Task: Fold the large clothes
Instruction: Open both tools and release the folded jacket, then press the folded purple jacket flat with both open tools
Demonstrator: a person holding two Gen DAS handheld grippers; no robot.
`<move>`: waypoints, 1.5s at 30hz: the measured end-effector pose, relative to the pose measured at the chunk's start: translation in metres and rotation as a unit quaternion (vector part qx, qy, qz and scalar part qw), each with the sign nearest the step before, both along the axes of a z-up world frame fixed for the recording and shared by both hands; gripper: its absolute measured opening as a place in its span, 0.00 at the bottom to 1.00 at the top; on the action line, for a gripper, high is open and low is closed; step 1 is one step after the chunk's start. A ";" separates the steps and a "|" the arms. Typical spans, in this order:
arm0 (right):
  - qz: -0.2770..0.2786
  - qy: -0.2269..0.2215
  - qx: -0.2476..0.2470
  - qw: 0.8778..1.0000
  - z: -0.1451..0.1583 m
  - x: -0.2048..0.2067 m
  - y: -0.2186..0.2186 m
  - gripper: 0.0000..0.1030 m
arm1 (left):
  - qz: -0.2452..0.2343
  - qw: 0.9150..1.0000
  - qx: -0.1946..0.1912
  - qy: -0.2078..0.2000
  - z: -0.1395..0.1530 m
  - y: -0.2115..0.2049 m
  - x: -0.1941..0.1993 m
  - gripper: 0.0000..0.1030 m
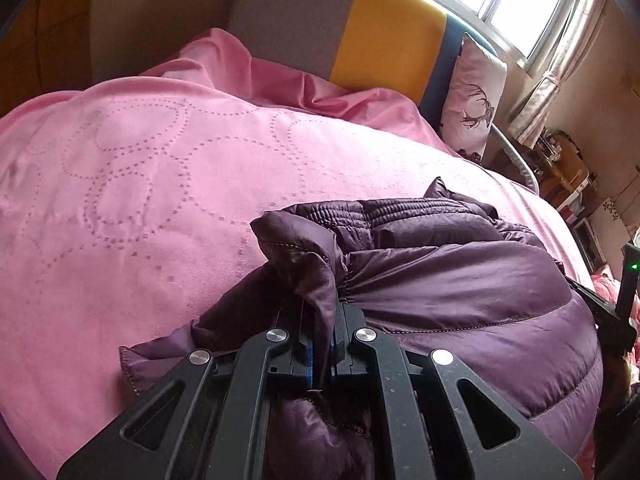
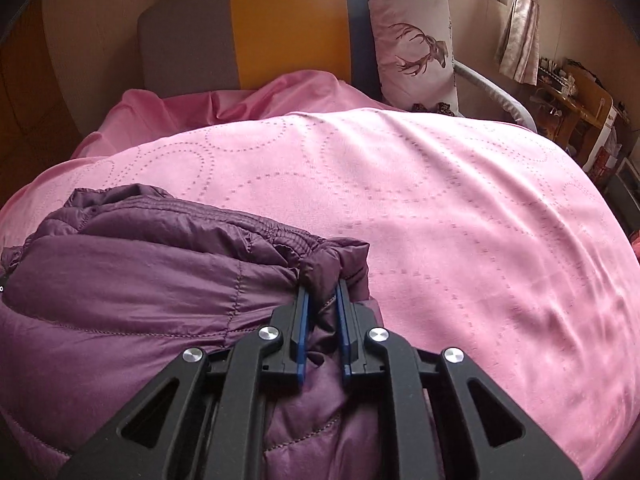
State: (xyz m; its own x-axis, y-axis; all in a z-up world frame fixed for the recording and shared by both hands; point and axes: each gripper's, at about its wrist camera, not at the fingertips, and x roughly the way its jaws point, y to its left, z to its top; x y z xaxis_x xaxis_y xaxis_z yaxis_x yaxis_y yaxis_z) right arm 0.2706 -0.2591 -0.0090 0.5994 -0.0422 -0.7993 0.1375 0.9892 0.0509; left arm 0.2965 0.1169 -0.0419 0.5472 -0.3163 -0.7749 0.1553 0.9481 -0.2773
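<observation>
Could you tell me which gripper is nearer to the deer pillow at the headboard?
Right. The right gripper holds the jacket edge on the deer pillow side; the left gripper holds the far edge.

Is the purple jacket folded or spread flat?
Bunched and partly doubled over, not flat. The jacket lies heaped on the pink cover, its edges pinched by the left gripper and right gripper.
</observation>
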 end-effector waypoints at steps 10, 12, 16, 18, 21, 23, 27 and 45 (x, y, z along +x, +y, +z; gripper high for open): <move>-0.001 -0.006 0.011 1.000 -0.014 -0.001 -0.003 0.13 | 0.012 0.999 0.033 -0.021 -0.013 -0.010 -0.013 0.06; -0.001 -0.005 0.008 1.000 -0.010 -0.001 -0.003 0.15 | 0.024 0.999 0.036 -0.017 -0.006 -0.007 -0.015 0.09; -0.007 -0.015 0.006 1.000 0.004 -0.007 -0.004 0.41 | 0.063 0.996 0.059 -0.027 0.016 -0.004 -0.026 0.43; -0.009 -0.034 0.007 0.999 0.018 -0.015 -0.005 0.47 | 0.085 0.993 0.054 -0.054 0.033 0.000 -0.038 0.65; -0.008 -0.071 -0.006 0.997 0.044 -0.033 0.007 0.47 | 0.105 0.987 0.049 -0.113 0.065 -0.004 -0.064 0.65; -0.001 -0.096 0.003 0.995 0.061 -0.046 0.024 0.50 | 0.101 0.985 0.032 -0.139 0.078 -0.015 -0.078 0.65; 0.041 -0.131 0.000 0.991 0.074 -0.058 0.080 0.63 | 0.067 0.986 0.020 -0.150 0.078 -0.057 -0.088 0.65; 0.029 -0.066 -0.029 0.997 -0.007 -0.024 0.117 0.71 | 0.040 0.994 0.016 -0.100 -0.007 -0.096 -0.075 0.65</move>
